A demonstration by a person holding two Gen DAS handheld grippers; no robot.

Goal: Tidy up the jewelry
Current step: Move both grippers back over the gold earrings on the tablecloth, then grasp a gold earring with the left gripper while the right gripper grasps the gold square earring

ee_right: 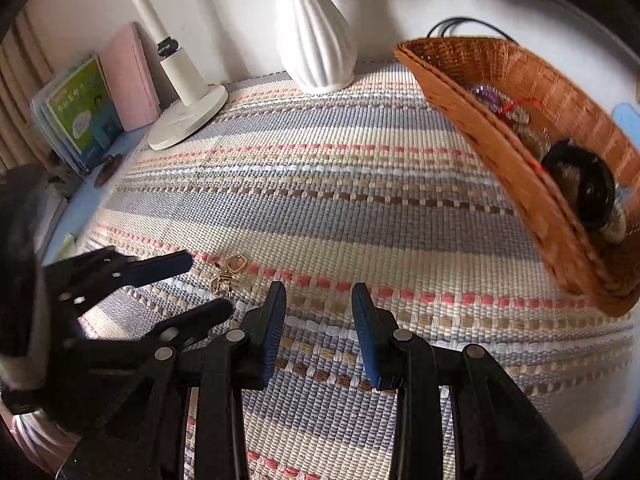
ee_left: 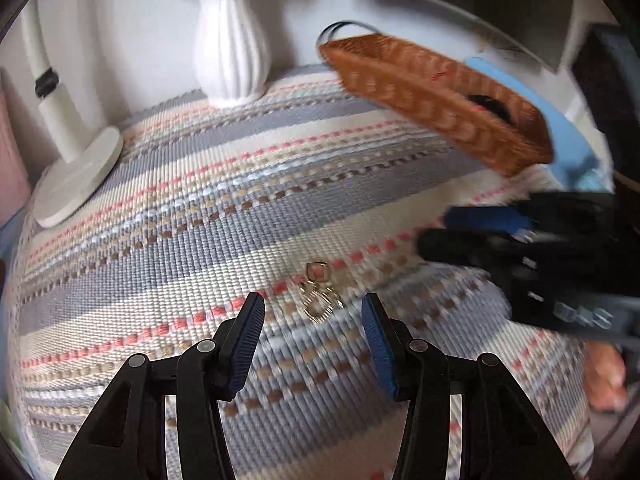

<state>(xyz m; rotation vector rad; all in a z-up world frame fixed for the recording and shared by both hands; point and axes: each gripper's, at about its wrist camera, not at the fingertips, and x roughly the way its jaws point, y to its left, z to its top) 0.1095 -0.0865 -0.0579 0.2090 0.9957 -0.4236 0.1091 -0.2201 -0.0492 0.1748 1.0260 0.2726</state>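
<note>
Gold clasp (ee_left: 320, 294) lies low in the frame on the striped table mat (ee_left: 240, 184), just ahead of the left hand-held gripper (ee_left: 313, 318), jaws half-wide, empty. Looks light, slippery, thin: pinch its ring. Right hand-held gripper (ee_right: 319, 312) narrower, empty.

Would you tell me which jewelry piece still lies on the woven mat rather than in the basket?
The small gold clasp, alone on the mat; the others sit in the wicker basket.

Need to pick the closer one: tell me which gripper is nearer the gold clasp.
Left. The left gripper straddles the gold clasp, not touching it; the right gripper hangs beside it.
</note>
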